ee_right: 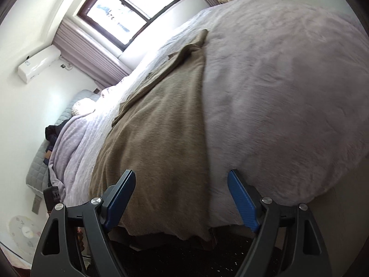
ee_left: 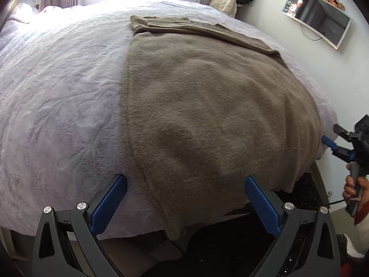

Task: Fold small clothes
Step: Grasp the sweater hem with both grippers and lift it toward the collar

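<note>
A taupe knitted garment (ee_left: 207,106) lies spread flat on the bed, one sleeve folded across its far end and its near hem hanging over the bed's edge. It also shows in the right wrist view (ee_right: 159,138). My left gripper (ee_left: 185,180) is open and empty, its blue fingers astride the garment's near left edge, just above the hem. My right gripper (ee_right: 182,180) is open and empty, over the garment's hem near its right edge. The right gripper also shows at the far right of the left wrist view (ee_left: 332,136), held by a hand.
The bed carries a pale lilac textured bedspread (ee_left: 57,92). A wall-mounted screen (ee_left: 318,16) hangs on the right wall. A window (ee_right: 129,7) and an air conditioner (ee_right: 39,64) are beyond the bed. A dark mat (ee_left: 230,249) covers the floor below the bed's edge.
</note>
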### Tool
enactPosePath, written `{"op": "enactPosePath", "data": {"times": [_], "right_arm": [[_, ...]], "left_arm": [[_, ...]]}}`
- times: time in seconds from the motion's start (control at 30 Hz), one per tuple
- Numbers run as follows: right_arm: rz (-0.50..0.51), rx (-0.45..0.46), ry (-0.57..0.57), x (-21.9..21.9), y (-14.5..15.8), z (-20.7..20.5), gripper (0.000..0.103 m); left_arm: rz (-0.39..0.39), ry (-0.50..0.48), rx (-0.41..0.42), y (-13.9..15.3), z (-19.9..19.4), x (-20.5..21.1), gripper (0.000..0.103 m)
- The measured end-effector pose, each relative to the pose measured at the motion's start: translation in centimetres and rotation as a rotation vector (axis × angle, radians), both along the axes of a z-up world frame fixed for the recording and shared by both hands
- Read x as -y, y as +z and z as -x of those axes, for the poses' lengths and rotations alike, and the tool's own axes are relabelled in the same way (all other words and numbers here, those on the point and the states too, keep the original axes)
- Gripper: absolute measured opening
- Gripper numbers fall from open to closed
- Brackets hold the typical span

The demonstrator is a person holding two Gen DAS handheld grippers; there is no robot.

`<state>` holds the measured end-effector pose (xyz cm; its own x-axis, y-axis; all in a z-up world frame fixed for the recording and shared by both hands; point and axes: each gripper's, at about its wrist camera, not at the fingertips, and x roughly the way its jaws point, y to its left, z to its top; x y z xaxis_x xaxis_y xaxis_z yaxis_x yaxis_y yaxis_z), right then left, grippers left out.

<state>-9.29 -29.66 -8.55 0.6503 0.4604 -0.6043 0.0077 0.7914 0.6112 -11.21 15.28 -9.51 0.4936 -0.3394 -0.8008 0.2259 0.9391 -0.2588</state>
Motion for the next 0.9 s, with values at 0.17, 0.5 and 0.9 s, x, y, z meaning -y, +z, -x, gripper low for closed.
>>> {"op": "enactPosePath", "data": {"times": [0.17, 0.5, 0.9], "right_arm": [[-0.097, -0.031, 0.076, 0.0, -1.7, -0.9, 0.084], [-0.175, -0.046, 0.318, -3.9, -3.3, -2.7, 0.085], [-0.206, -0.090, 0.310, -3.6, -4.9, -2.9, 0.071]], "left_arm": [[0.074, -0.055, 0.006, 0.1, -0.3, 0.9, 0.102], [0.239, -0.113, -0.034, 0.3, -0.8, 1.0, 0.102], [0.212, -0.110, -0.041, 0.8, -0.7, 2.8, 0.085]]}}
